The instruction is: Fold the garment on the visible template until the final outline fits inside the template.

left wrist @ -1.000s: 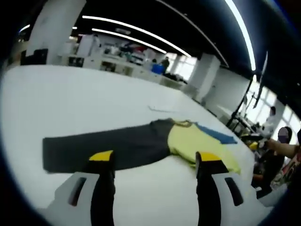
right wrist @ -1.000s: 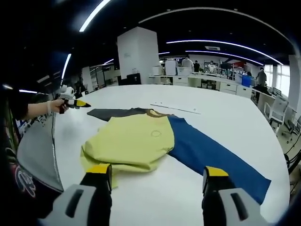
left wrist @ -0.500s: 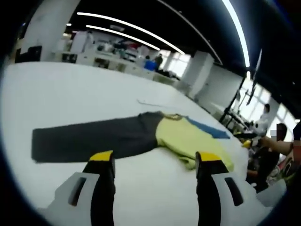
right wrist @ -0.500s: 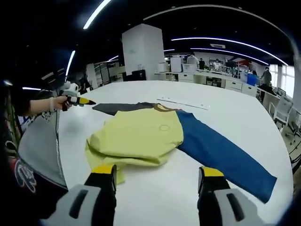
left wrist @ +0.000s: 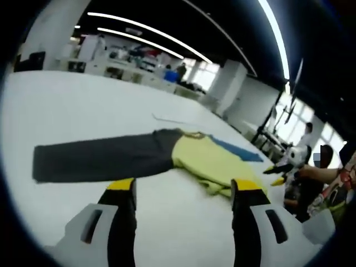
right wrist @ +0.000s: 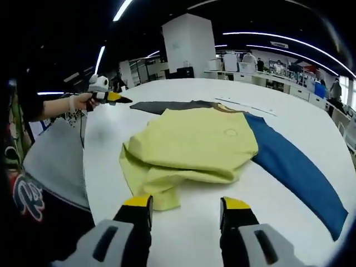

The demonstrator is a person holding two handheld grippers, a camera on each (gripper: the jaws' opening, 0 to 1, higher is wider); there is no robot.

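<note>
I see the shirt [right wrist: 192, 147] lying on the big white table [right wrist: 289, 222]. Its yellow middle is folded up in a lump. One sleeve is dark grey [left wrist: 100, 161] and lies flat, stretched out long. The other sleeve is blue [right wrist: 295, 169] and lies flat too. My left gripper [left wrist: 183, 192] is wide apart and grasps nothing; it hangs over the table near the grey sleeve. My right gripper [right wrist: 186, 206] is apart too, empty, just beside the yellow edge.
</note>
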